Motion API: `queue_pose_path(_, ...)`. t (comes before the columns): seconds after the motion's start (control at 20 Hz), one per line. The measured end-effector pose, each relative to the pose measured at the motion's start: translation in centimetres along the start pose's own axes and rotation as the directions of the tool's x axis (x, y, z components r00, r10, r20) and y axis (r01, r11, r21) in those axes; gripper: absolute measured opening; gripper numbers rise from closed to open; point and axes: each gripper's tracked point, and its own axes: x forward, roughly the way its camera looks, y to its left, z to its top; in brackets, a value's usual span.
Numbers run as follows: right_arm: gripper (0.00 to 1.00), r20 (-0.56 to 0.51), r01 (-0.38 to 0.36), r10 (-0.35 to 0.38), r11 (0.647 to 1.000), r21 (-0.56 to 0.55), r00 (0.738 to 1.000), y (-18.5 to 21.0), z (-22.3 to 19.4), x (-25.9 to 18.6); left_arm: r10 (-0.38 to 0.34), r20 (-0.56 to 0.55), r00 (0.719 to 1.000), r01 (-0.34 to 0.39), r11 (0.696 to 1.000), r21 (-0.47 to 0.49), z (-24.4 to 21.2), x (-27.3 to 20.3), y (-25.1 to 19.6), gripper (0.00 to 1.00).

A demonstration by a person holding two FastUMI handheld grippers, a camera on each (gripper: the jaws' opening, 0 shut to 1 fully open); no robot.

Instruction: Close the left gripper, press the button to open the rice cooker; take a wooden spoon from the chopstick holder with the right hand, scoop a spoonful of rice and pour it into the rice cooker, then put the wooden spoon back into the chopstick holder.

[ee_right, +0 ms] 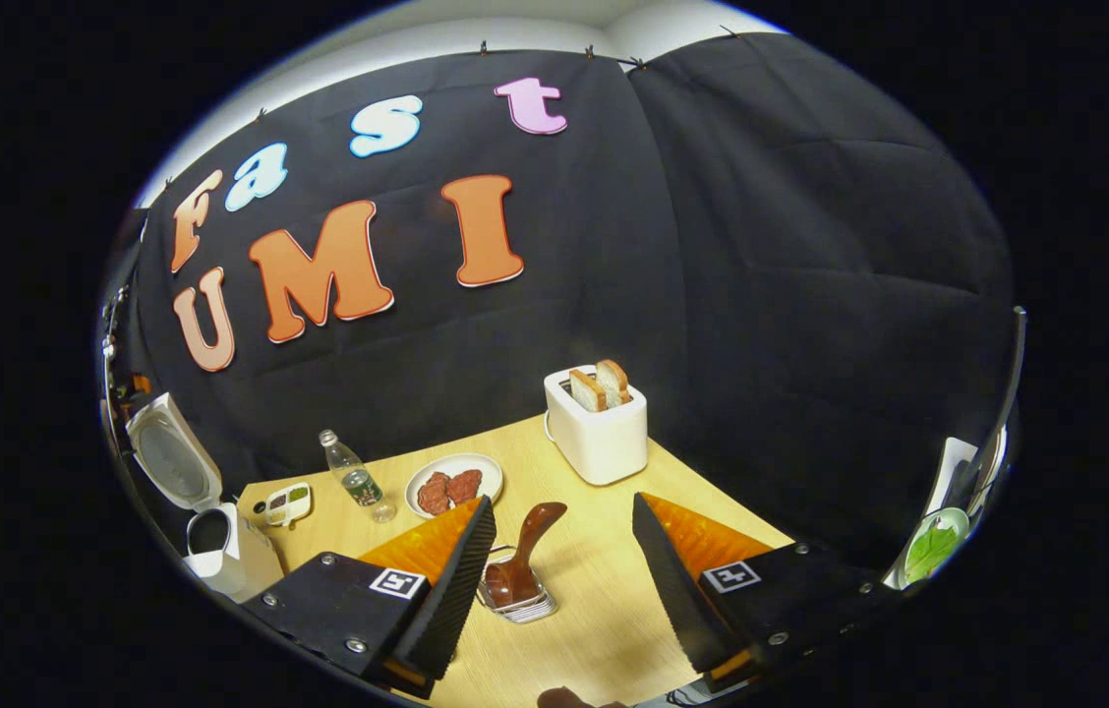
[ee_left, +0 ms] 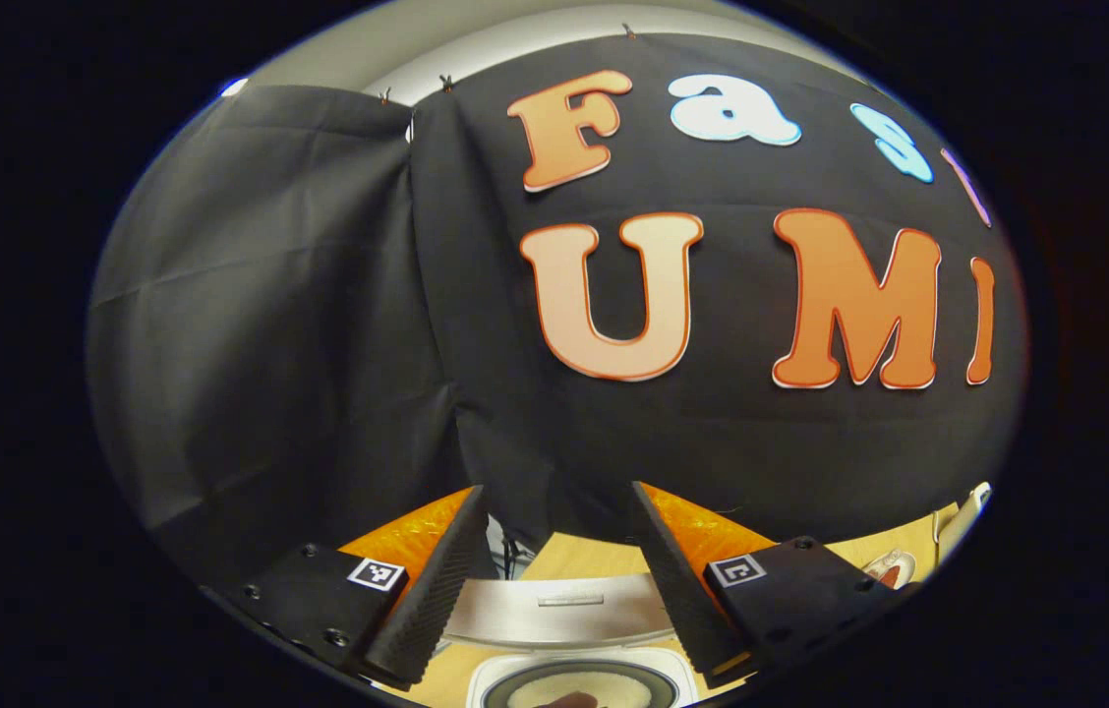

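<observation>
Spoon (ee_right: 521, 560) stands in the holder (ee_right: 519, 602) on the table (ee_right: 604, 629), dead ahead between the wide-open, empty right gripper's (ee_right: 562, 560) fingers, handle tilted up-right. Rice cooker (ee_right: 205, 492) open, far left.

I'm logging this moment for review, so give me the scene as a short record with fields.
rice cooker: lid up, pot open
wooden spoon: standing in the chopstick holder, not gripped
right gripper: jaws apart, spoon between and beyond them
left gripper: jaws apart, above the cooker
toaster: two bread slices up
plate: holds meat
bottle: upright
</observation>
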Motion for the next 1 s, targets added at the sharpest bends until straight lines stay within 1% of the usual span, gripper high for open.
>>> queue_pose_path(0.05,0.87,0.008,-0.004,0.004,1.000,-0.003,1.000,0.1,0.2,-0.1,-0.023,-0.038,0.999,0.022,1.000,-0.021,-0.9,0.2,-0.2,0.96)
queue_pose_path(0.1,0.87,0.009,-0.004,0.004,1.000,-0.008,1.000,0.2,0.3,-0.1,-0.052,-0.027,0.998,0.052,0.998,-0.030,-0.3,0.7,-0.6,0.96)
queue_pose_path(0.15,0.87,0.007,-0.013,0.013,1.000,-0.013,1.000,0.5,0.5,0.0,-0.085,-0.064,0.994,0.083,0.996,-0.029,-0.9,0.2,-0.9,0.96)
queue_pose_path(0.25,0.87,0.008,-0.039,0.039,0.999,-0.019,0.999,1.6,0.6,0.8,-0.116,-0.105,0.988,0.114,0.993,-0.027,-1.4,-0.4,-1.5,0.97)
queue_pose_path(0.35,0.87,-0.003,-0.075,0.075,0.997,-0.024,0.997,2.7,0.4,1.3,-0.129,-0.156,0.979,0.124,0.992,-0.038,-2.4,-1.9,-1.5,0.96)
queue_pose_path(0.45,0.87,-0.002,-0.109,0.109,0.993,-0.034,0.994,3.8,0.6,1.9,-0.141,-0.242,0.960,0.130,0.990,-0.062,-4.3,-3.6,-1.8,0.97)
queue_pose_path(0.5,0.88,-0.004,-0.131,0.131,0.991,-0.036,0.991,4.5,0.6,2.1,-0.151,-0.318,0.936,0.133,0.988,-0.077,-6.0,-4.6,-2.0,0.97)
queue_pose_path(0.55,0.87,-0.008,-0.152,0.152,0.988,-0.037,0.988,5.1,0.5,2.3,-0.152,-0.408,0.900,0.122,0.987,-0.101,-8.3,-5.7,-2.2,0.96)
queue_pose_path(0.6,0.87,-0.008,-0.175,0.175,0.984,-0.039,0.985,5.7,0.6,2.4,-0.134,-0.503,0.854,0.089,0.990,-0.113,-10.6,-7.2,-2.2,0.98)
queue_pose_path(0.65,0.88,-0.006,-0.189,0.189,0.981,-0.044,0.982,6.1,0.6,2.7,-0.122,-0.564,0.816,0.068,0.991,-0.115,-12.5,-8.3,-1.7,0.98)
queue_pose_path(0.7,0.87,-0.006,-0.202,0.202,0.978,-0.049,0.979,6.4,0.6,2.8,-0.129,-0.570,0.811,0.073,0.990,-0.121,-12.8,-8.8,-1.8,0.93)
queue_pose_path(0.8,0.87,-0.015,-0.225,0.225,0.973,-0.059,0.974,7.0,0.3,3.0,-0.151,-0.609,0.778,0.072,0.986,-0.153,-14.8,-10.3,-2.1,0.94)
queue_pose_path(0.85,0.87,-0.020,-0.233,0.232,0.970,-0.065,0.973,7.1,0.2,3.2,-0.157,-0.622,0.767,0.067,0.984,-0.166,-15.6,-10.6,-2.1,0.96)
queue_pose_path(0.95,0.87,-0.023,-0.244,0.243,0.967,-0.076,0.970,7.5,0.3,3.4,-0.158,-0.661,0.734,0.063,0.984,-0.165,-17.7,-11.8,-2.1,0.96)
queue_pose_path(1.0,0.87,-0.027,-0.248,0.247,0.965,-0.079,0.969,7.6,0.2,3.4,-0.145,-0.683,0.716,0.057,0.987,-0.149,-18.7,-12.3,-1.9,0.96)
